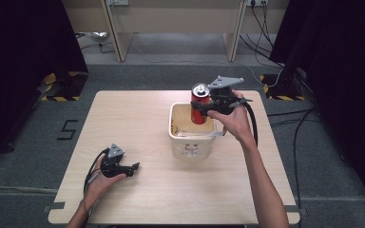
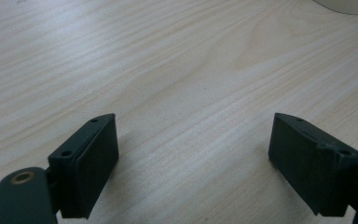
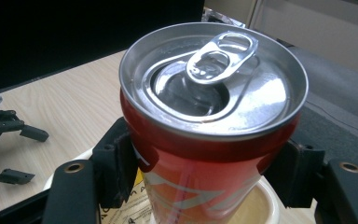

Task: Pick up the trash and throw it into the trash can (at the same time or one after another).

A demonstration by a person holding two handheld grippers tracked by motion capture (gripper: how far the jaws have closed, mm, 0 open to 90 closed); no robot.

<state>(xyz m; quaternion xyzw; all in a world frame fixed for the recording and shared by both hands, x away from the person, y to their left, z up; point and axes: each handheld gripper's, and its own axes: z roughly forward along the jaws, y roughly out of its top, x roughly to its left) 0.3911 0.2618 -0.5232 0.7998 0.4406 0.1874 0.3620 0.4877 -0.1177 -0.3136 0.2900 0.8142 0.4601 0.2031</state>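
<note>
right tool (image 1: 208, 105) is clamped on the red can (image 1: 199, 108), pads pressed on its sides just under the top rim, can upright and hanging over the white tub (image 1: 190, 137), lower part already dipping past the tub's far rim, near 12 o'clock of the opening. in the right gripper view the can (image 3: 205, 154) is open, tab lifted, hole showing, so main worry imo: any tilt w/ that hole open and whatever's inside could slosh out into the tub or onto the tabletop (image 1: 138, 123). can't tell if there's liquid in it. second risk: grip sits high on a smooth round wall, pads catch only a narrow band, so the can could slip or swing between them if the hand jerks. third: the can's base could clip the tub's back rim on the way down, bc it hangs close to that edge, and the light-looking tub might tip or slide. there's also a printed paper lying inside the tub, so the can may land uneven and topple once let go. left tool (image 1: 132, 167) rests on the tabletop at abt 8 o'clock from the tub, well apart, jaws spread w/ nothing between them, so it's not steadying the tub.
</note>
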